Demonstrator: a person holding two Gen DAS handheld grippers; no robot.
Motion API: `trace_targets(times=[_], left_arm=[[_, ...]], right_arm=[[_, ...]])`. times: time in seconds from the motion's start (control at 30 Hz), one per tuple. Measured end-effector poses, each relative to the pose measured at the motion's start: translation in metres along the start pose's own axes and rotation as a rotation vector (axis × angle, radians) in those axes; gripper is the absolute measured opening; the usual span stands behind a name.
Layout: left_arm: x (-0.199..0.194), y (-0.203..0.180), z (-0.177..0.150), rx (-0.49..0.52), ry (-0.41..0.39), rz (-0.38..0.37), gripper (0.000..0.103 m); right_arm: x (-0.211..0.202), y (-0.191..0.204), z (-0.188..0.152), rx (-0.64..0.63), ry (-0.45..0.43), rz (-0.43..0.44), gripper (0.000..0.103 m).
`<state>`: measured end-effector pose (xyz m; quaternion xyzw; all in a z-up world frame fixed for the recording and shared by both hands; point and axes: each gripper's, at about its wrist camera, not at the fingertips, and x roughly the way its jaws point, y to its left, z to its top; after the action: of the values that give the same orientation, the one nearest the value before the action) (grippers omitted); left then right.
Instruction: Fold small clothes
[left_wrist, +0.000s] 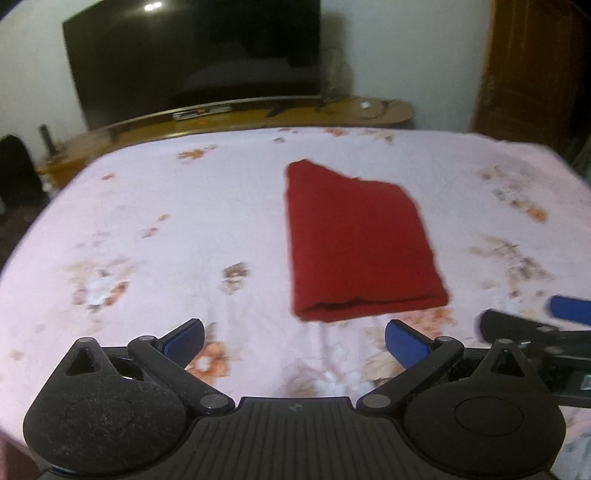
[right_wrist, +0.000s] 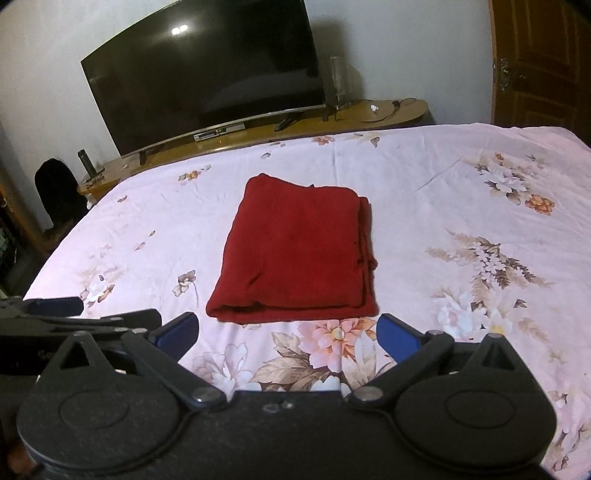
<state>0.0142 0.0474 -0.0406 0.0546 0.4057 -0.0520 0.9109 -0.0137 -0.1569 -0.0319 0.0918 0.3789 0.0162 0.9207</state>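
views: my right cam is sharp, so I can see the layered edges down the right side of the cloth (right_wrist: 295, 254); the left cam is smeared and only gives me a red block (left_wrist: 360, 243). Left cam also catches the right claw (left_wrist: 524, 317) poking in at its right edge, and right cam catches the left claw (right_wrist: 92, 314) at its left edge.
left claw: (left_wrist: 293, 341) jaws wide apart, blue pads (left_wrist: 184, 338) holding nothing, touching nothing, over the sheet just short of the cloth.
right claw: (right_wrist: 288, 332) same deal, spread wide and empty, sitting just in front of the cloth's near fold.
cloth: dark red, folded into a neat rectangle, rounded fold facing me, lying flat mid-bed.
bed: (right_wrist: 461, 184) pink floral sheet, a few creases.
background: TV (right_wrist: 207, 74) on a wooden stand (right_wrist: 391, 110) past the bed.
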Motion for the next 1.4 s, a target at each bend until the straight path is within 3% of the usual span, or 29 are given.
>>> trace_targets(times=[0.2, 0.47, 0.7, 1.4], left_arm=[[-0.016, -0.004, -0.006, 0.033, -0.024, 0.039, 0.103], [-0.038, 0.002, -0.008, -0.01, 0.008, -0.007, 0.103], [-0.048, -0.004, -0.016, 0.003, -0.021, -0.001, 0.103], [-0.049, -0.026, -0.013, 0.034, -0.016, -0.021, 0.103]], right_arm=[[-0.015, -0.004, -0.001, 0.014, -0.004, -0.037, 0.102], [-0.039, -0.005, -0.004, 0.021, 0.007, -0.062, 0.102], [-0.046, -0.007, -0.01, 0.025, 0.023, -0.069, 0.102], [-0.055, -0.015, -0.013, 0.049, -0.01, -0.078, 0.102]])
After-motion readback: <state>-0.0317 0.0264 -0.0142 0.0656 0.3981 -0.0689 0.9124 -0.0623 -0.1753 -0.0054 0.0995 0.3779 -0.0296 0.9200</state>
